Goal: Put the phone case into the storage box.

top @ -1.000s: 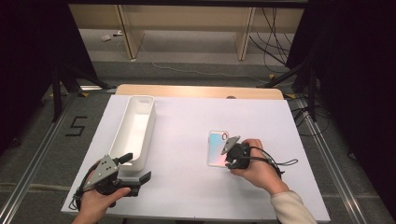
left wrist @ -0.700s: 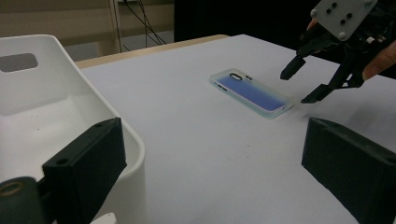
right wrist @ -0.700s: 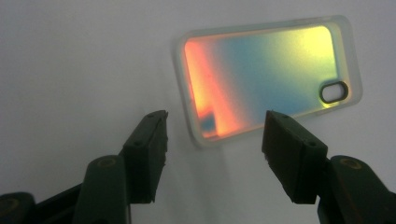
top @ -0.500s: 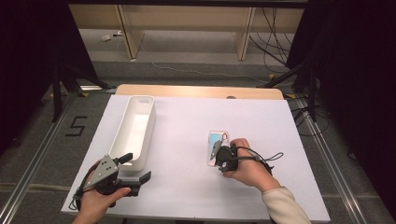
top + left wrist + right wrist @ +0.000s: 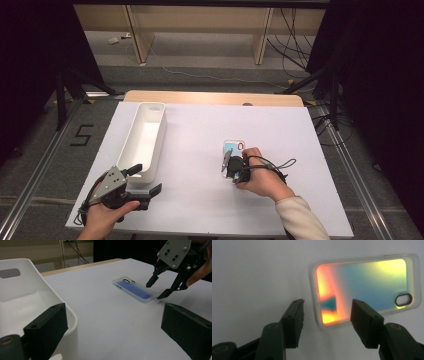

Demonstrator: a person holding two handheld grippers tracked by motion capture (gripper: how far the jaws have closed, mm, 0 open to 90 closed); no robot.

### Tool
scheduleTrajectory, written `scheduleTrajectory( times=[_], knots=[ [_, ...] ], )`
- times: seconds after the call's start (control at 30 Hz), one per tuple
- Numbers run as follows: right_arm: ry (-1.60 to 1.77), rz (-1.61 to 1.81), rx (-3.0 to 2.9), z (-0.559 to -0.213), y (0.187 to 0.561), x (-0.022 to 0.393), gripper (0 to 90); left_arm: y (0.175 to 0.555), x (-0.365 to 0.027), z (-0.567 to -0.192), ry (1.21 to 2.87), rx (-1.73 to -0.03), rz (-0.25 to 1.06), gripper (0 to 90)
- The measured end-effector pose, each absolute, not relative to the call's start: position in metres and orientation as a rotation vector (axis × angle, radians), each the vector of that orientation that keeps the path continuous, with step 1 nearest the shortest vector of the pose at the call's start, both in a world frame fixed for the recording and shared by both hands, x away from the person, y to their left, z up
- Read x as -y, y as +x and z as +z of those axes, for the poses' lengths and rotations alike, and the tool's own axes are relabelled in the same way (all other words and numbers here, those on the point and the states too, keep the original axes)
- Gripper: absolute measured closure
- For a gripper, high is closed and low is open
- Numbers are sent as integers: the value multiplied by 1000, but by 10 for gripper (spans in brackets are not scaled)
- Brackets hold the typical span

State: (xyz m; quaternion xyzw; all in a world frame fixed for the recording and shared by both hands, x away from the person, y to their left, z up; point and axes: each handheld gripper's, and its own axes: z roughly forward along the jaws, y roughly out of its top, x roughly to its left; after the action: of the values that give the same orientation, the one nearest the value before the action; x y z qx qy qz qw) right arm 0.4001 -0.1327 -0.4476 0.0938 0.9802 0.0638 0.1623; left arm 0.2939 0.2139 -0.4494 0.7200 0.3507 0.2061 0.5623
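A clear phone case (image 5: 235,148) with an iridescent back lies flat right of the table's middle. My right gripper (image 5: 229,165) points down at its near end, and its jaws have just been closing. In the right gripper view the case (image 5: 367,280) has one corner between the jaws of the right gripper (image 5: 327,303), and the pads do not press on it. In the left gripper view the right gripper (image 5: 156,290) has one tip over the case (image 5: 133,288) and one beside its end. My left gripper (image 5: 145,180) stands open at the near end of the white bin (image 5: 150,106), holding nothing.
The long white bin (image 5: 30,290) is empty and stands lengthwise on the table's left half. A white sheet (image 5: 200,130) covers the table, with a wooden strip (image 5: 210,97) along the far edge. Cables and table legs lie on the floor beyond.
My right gripper has slid left and toward the near end of the phone case, covering more of it in the high view. The left gripper has kept still.
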Motion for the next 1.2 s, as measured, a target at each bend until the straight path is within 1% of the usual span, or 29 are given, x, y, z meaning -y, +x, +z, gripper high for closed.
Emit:
scheduleTrajectory(
  times=[0.43, 0.7, 0.83, 0.97, 1.2],
  knots=[
    [260, 127, -2820, -453, 405, 125, 457, 294, -214, -450, 1695, -828, 484, 63],
    [199, 91, -2823, -453, 413, 121, 464, 294, -215, -450, 1698, -823, 482, 64],
    [219, 77, -2833, -454, 414, 121, 475, 294, -214, -450, 1696, -827, 479, 65],
    [213, 67, -2844, -454, 415, 120, 504, 294, -214, -450, 1696, -827, 478, 65],
    [203, 58, -2847, -455, 415, 118, 516, 294, -213, -450, 1695, -821, 470, 66]
  ],
)
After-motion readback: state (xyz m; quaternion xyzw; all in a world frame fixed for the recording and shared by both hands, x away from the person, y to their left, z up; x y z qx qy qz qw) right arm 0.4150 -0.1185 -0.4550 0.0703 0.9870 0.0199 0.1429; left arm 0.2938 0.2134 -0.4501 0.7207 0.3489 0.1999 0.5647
